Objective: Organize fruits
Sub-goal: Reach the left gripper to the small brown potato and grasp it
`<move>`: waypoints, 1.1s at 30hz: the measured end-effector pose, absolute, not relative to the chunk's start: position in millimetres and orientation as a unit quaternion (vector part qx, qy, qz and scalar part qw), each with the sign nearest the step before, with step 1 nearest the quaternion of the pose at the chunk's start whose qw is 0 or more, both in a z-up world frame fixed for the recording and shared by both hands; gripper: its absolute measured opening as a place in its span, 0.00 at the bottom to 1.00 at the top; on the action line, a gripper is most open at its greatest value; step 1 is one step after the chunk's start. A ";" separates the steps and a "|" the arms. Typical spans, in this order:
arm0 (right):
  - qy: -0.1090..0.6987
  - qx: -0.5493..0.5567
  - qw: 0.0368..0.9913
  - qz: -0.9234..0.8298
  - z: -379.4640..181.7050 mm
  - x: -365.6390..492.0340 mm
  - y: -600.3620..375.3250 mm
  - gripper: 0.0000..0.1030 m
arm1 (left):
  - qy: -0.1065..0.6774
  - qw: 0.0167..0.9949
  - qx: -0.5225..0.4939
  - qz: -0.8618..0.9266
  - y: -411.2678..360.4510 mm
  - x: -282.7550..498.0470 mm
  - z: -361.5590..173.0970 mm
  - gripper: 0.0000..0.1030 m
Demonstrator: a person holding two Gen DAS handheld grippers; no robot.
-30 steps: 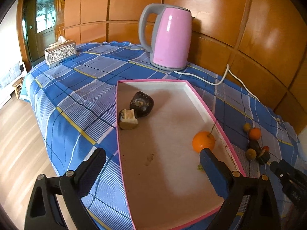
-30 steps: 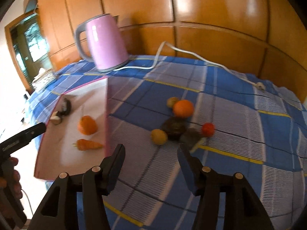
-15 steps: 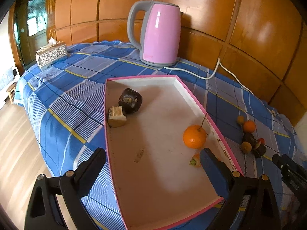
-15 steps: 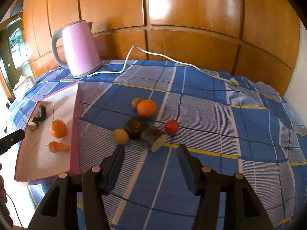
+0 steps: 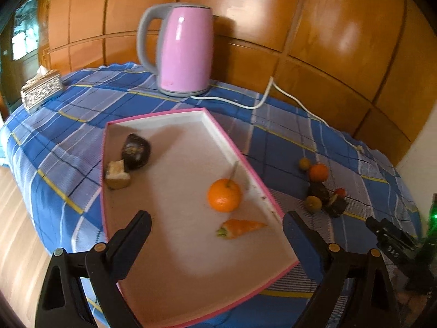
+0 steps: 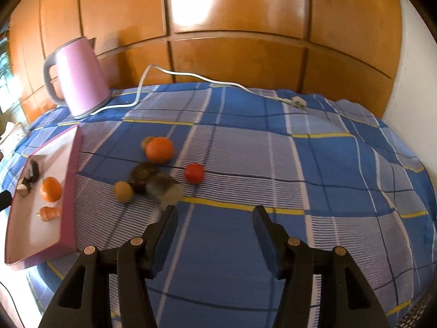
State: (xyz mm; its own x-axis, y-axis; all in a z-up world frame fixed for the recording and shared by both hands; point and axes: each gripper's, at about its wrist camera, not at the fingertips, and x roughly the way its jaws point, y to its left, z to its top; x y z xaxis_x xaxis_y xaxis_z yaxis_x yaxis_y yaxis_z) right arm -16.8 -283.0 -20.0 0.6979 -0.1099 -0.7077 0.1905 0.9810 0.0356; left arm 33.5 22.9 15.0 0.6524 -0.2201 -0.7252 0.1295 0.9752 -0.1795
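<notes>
Both my left tongs (image 5: 215, 235) and right tongs (image 6: 214, 221) gape wide, empty. I judge the small round red tomato (image 6: 194, 173), centre frame on the bench, light, smooth, squashable; I'd pinch its middle gently.

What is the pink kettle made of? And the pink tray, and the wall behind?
The kettle looks like glossy painted metal or plastic, since it shows bright highlights; its grey handle seems matte plastic. The tray looks like cardboard or thin board: flat dull whitish floor, thin pink rim. The wall looks like varnished wood panels, shiny with light reflections.
</notes>
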 end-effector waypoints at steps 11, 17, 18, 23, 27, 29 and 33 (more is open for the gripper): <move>0.389 0.094 0.908 -0.126 -34.9 -27.0 -326.3 0.56 | 0.412 0.888 0.025 -0.201 -45.9 41.3 21.2 0.71; 0.386 0.109 0.907 -0.129 -35.7 -31.3 -336.4 0.56 | 0.438 0.863 0.072 -0.241 -85.0 56.0 10.3 0.54; 0.386 0.112 0.907 -0.128 -36.0 -32.0 -337.8 0.56 | 0.441 0.860 0.077 -0.244 -89.8 57.8 8.2 0.54; 0.385 0.123 0.906 -0.129 -38.1 -33.7 -345.1 0.56 | 0.466 0.841 0.101 -0.255 -115.1 72.9 -6.3 0.50; 0.386 0.132 0.904 -0.128 -40.2 -34.5 -349.7 0.56 | 0.481 0.827 0.128 -0.262 -134.7 82.4 -21.6 0.46; 0.386 0.136 0.904 -0.127 -40.4 -34.7 -351.7 0.56 | 0.487 0.820 0.139 -0.266 -142.2 85.2 -28.3 0.46; 0.384 0.141 0.904 -0.126 -39.7 -35.0 -355.5 0.56 | 0.496 0.810 0.154 -0.271 -153.5 90.9 -38.6 0.46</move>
State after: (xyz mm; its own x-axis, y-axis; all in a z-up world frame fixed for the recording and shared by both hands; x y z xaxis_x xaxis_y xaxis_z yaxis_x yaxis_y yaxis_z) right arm -35.0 -355.5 -39.7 0.6729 -0.1181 -0.7302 0.3356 0.9285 0.1591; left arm 90.9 -153.5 -38.6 0.3614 -0.2871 -0.8871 0.5928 0.8051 -0.0190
